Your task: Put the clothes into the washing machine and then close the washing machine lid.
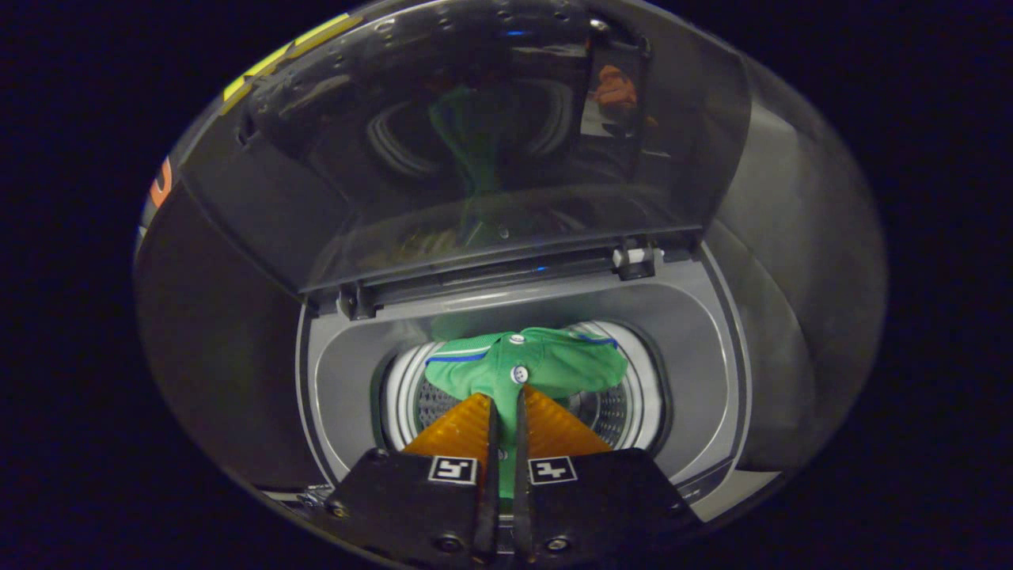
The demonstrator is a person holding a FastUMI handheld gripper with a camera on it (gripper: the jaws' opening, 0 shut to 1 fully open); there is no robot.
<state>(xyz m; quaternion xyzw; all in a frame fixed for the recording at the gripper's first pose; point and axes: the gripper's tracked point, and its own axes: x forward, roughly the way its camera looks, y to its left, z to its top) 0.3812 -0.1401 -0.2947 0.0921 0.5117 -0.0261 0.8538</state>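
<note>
Hand-held gripper (504, 396), lower centre: fingers pinching green shirt (526, 366) over drum mouth (633, 412) of washing machine (712, 380). Lid (491, 134) raised, upper frame. Risk: collar draping over drum rim on early release, later jamming lid. Ample room beneath lid; opening edges close either side.

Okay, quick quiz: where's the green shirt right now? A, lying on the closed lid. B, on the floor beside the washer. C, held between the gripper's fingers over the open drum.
C: the green shirt is pinched between the gripper fingers above the drum, with the lid raised.
</note>
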